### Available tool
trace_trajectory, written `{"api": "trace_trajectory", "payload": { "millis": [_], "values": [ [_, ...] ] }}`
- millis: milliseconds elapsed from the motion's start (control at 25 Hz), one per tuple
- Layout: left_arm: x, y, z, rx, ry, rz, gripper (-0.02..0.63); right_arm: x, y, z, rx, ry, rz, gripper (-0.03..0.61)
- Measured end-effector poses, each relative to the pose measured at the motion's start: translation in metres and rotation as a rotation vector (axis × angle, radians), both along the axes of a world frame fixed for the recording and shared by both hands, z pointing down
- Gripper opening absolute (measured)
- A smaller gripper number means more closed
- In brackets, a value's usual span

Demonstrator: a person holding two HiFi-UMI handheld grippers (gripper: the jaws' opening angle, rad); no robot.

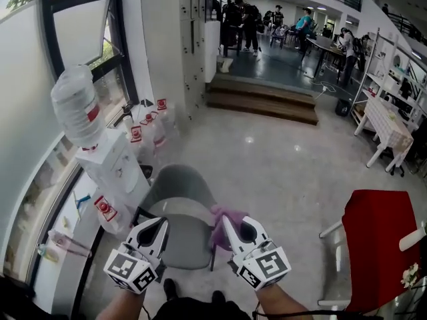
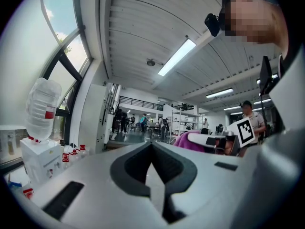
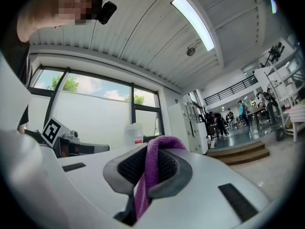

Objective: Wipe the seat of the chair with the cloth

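**Entry: chair-wipe station, as seen from the floor**

- Item 1: grey chair (image 1: 175, 191). Shell type, backrest on the far side from the person, seat (image 1: 185, 244) facing them. Stands by the window wall, just right of the water dispenser (image 1: 110, 167) w/ upturned bottle (image 1: 77, 104). Seat looks bare, nothing lying on it.
- Item 2: purple cloth (image 3: 151, 162). Not on the seat yet. Pinched in the right gripper (image 3: 148, 175), one fold looped over the jaw tips, the rest running down betw. the pads. In head view the cloth (image 1: 221, 224) bunches at that gripper's tip, over the seat's right front edge.
- Item 3: right gripper (image 1: 232, 224). Jaws closed on the cloth. Own view shows window and ceiling, so it prob. points fwd and up, not down at the seat.
- Item 4: left gripper (image 1: 159, 224). Jaws together, nothing betw. them. Hangs over the seat's left front edge, level w/ the right one.
- Item 5: red chair (image 1: 377, 245), off to the right, well apart. Not part of the job.

**Key relation:** seat lies below and just ahead of both grippers, spanning the gap betw. them, its depth running away from the person toward the backrest. Cloth-bearing right gripper is the one to act. Likely needs tipping nose-down so the cloth meets the seat, then strokes front-to-back or across. No contact yet, so wiping appears not begun.
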State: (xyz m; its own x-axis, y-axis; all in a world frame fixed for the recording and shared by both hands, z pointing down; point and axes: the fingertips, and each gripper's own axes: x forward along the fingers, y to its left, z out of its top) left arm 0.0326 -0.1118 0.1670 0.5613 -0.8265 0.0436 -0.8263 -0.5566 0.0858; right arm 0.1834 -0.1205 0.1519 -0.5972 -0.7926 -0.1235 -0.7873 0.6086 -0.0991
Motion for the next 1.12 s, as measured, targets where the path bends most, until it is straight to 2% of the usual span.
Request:
{"api": "trace_trajectory", "payload": {
  "millis": [240, 440, 760, 1120],
  "values": [
    [-0.041, -0.028, 0.011, -0.01, 0.001, 0.046, 0.008, -0.031, -0.027, 0.015, -0.036, 0.025, 0.066, 0.02],
    [-0.073, -0.045, 0.041, -0.05, -0.008, 0.059, 0.008, -0.056, -0.043, 0.048, -0.076, 0.042, 0.088, 0.02],
    [-0.103, -0.072, 0.114, -0.121, -0.022, 0.082, 0.008, -0.083, -0.072, 0.132, -0.182, 0.076, 0.104, 0.02],
    [-0.119, -0.084, 0.207, -0.227, -0.03, 0.083, 0.008, -0.098, -0.081, 0.23, -0.284, 0.131, 0.102, 0.02]
  ]
}}
